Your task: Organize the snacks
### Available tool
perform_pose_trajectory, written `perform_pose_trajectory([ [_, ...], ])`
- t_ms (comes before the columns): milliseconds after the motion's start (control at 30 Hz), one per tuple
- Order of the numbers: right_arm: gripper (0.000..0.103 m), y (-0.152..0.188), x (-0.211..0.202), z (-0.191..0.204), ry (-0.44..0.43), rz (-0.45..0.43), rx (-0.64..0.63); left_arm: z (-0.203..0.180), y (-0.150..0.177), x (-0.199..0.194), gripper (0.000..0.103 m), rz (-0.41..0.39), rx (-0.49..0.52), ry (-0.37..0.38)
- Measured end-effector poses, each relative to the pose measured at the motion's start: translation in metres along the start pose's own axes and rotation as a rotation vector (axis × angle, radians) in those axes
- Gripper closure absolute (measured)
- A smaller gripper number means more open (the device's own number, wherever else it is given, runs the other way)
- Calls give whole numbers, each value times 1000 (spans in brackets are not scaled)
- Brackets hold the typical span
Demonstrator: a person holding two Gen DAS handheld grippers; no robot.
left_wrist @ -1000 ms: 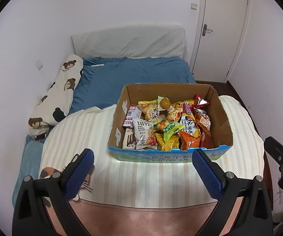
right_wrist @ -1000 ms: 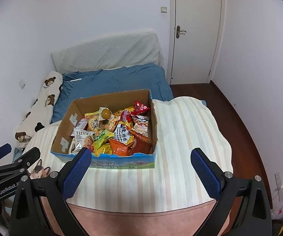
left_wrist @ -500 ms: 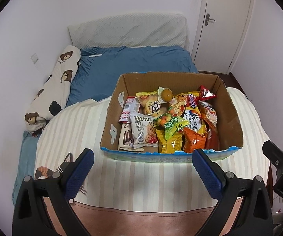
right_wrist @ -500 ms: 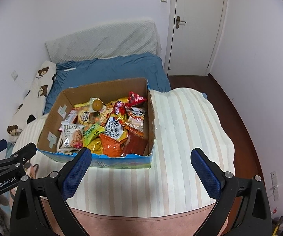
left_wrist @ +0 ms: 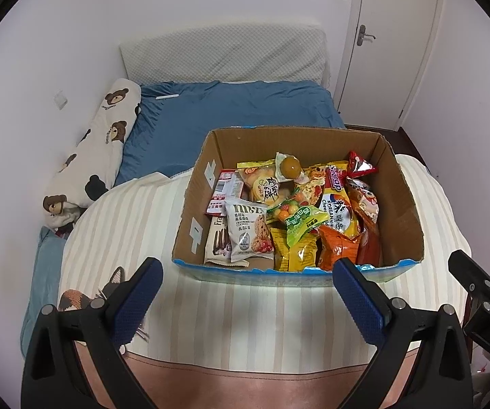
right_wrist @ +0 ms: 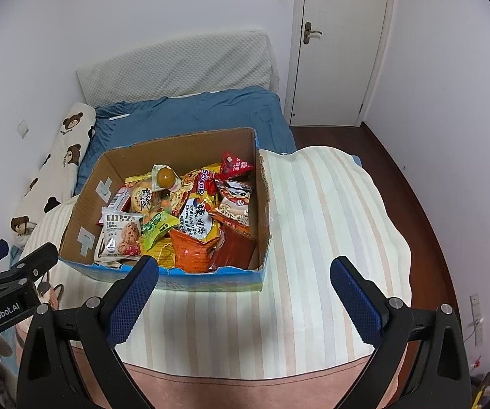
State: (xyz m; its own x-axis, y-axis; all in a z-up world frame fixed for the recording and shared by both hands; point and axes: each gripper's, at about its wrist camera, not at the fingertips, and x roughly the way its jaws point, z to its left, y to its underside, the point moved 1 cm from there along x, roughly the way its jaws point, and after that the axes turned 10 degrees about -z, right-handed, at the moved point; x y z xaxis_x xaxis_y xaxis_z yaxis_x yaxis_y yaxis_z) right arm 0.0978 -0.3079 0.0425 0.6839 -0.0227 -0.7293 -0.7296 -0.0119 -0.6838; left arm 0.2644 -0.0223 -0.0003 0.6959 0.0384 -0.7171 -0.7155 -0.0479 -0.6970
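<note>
Snacks (left_wrist: 299, 211) sit piled loose in cardboard box (left_wrist: 405, 197) on the striped blanket (right_wrist: 326, 225); both our tools, left tool (left_wrist: 245, 293) and right tool (right_wrist: 245, 293), spread, empty. Risk: slick overlapping packets, we pinch two or slip.

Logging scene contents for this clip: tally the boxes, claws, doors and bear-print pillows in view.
Cardboard box: 1
Claws: 2 (left claw, right claw), both open
Door: 1
Bear-print pillow: 1
Total: 5
</note>
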Motion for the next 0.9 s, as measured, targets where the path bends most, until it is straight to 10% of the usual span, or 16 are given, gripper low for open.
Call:
perform_pose_trajectory([
  [900,0,4,-7,7,-6,-5,11,-2,2,-9,1,-33,25,-11],
])
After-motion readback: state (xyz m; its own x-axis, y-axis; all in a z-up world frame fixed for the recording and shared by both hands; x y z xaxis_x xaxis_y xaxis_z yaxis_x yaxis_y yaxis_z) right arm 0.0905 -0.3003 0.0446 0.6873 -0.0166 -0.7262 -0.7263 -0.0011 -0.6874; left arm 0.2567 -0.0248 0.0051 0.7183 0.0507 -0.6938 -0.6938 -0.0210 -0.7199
